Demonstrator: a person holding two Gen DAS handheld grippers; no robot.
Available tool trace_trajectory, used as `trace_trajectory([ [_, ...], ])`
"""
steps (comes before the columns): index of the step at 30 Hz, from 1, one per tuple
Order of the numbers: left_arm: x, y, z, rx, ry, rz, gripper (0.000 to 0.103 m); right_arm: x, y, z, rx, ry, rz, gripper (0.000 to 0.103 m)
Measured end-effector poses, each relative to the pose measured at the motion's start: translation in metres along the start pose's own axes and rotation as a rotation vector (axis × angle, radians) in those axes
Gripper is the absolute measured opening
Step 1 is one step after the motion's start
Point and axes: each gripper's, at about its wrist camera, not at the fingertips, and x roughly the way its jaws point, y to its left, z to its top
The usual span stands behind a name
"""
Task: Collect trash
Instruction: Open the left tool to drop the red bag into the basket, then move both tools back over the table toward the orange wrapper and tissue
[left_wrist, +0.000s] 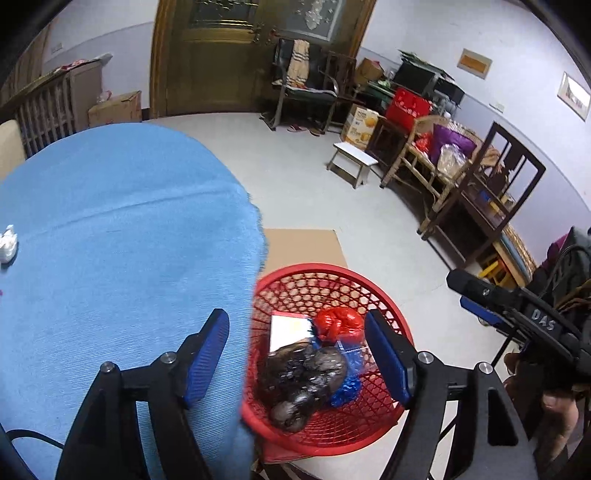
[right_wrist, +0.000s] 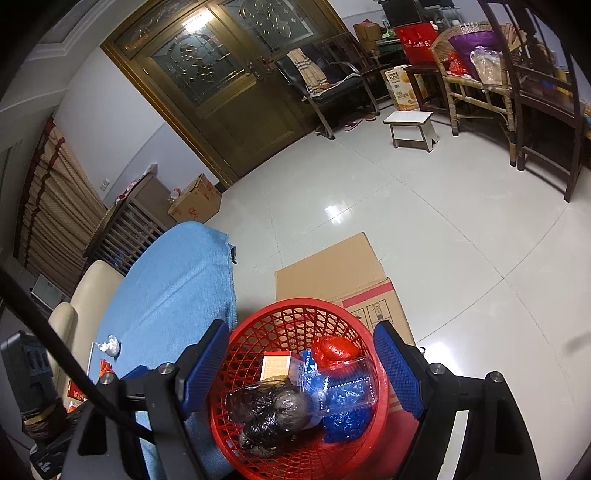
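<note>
We stand in a tiled room with a brown double door (right_wrist: 221, 85), chairs and boxes along the far wall, and a small white stool (right_wrist: 410, 127) out on the floor. Near us is a table under a blue cloth (left_wrist: 122, 229), and just past its right edge a red mesh basket (right_wrist: 266, 332) sits low beside it, with a flattened cardboard sheet (right_wrist: 332, 269) on the floor behind it.

In the basket we see a dark crumpled plastic bag (right_wrist: 266, 417) toward the near side, a blue wrapper (right_wrist: 347, 410) to its right, a red bundle (right_wrist: 334, 349) at the far right and a small white box (right_wrist: 275, 365) at the far side.

Our left gripper (left_wrist: 295, 354) hangs over the table's right edge and the basket, its jaws apart with nothing pinched between them. Our right gripper (right_wrist: 303, 369) hovers straight over the basket, its jaws spread wide on either side of the rim, gripping nothing.

On the cloth, toward the left edge, a crumpled white tissue (left_wrist: 8, 243) lies alone; from the right wrist we also make out some red and orange wrappers (right_wrist: 105, 367) near it.
</note>
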Motion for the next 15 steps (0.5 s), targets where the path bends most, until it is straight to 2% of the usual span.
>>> trace_trajectory([
  [7, -0.033, 0.051, -0.009, -0.076, -0.066, 0.069, 0.077, 0.017, 0.022, -0.011, -0.037, 0.05, 0.005, 0.083],
  [15, -0.067, 0.13, -0.036, -0.227, -0.113, 0.185, 0.077, 0.048, 0.083, -0.035, -0.156, 0.13, 0.055, 0.083],
])
